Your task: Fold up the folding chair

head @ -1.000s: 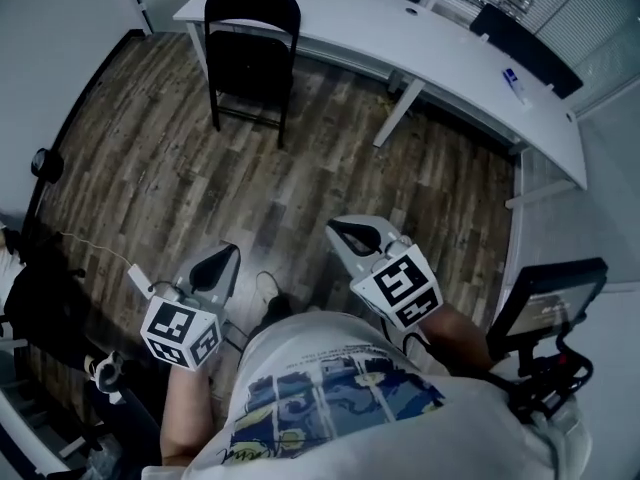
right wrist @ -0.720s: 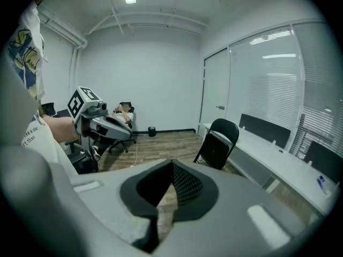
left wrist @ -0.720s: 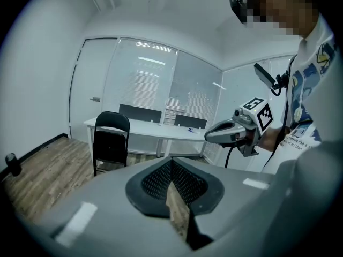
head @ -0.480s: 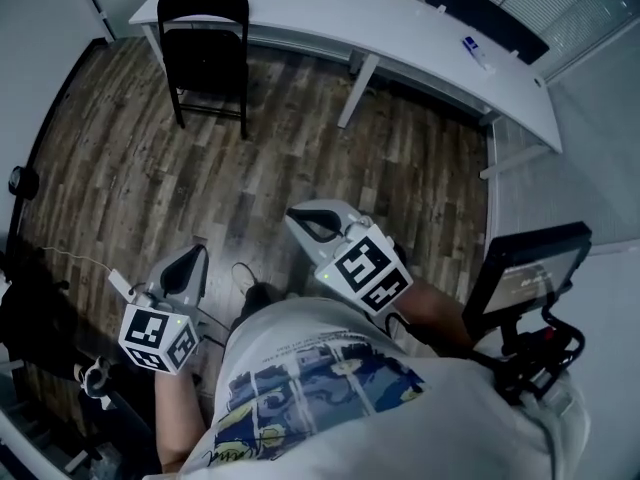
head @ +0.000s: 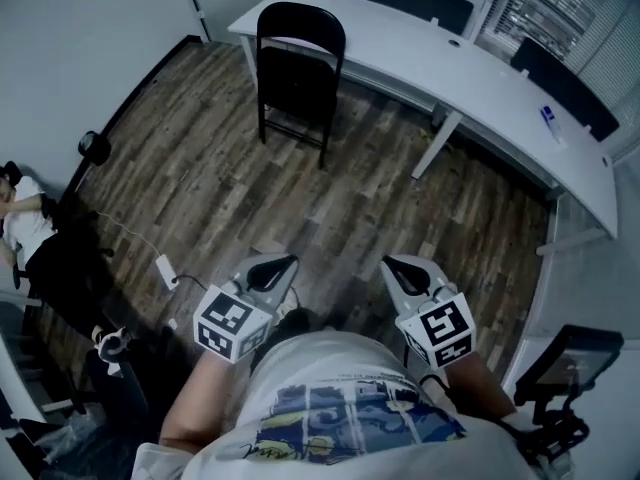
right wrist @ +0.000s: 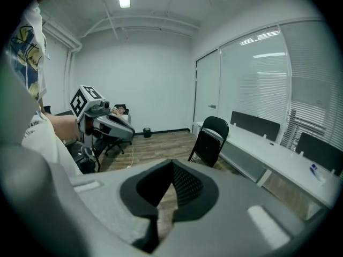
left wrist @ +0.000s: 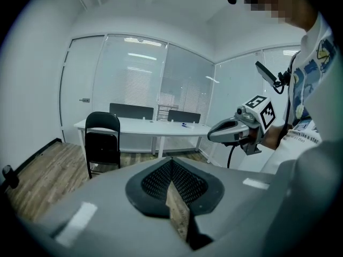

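A black folding chair stands unfolded on the wood floor, its back toward the white desk. Both grippers are held in front of the person's body, well short of the chair and touching nothing. My left gripper is shut and empty. My right gripper is also shut and empty. In the left gripper view the chair is far off at the left, beyond the shut left gripper, with the right gripper alongside. The right gripper view shows the chair ahead, past the shut right gripper.
The long white desk runs along the far wall and window. A person sits by the left wall among dark chairs. A white power strip with its cable lies on the floor at the left. A dark screen rig hangs at lower right.
Both grippers have travelled across the floor with the person, staying shut and level. The view has swung, so the chair now sits at upper middle instead of upper left.
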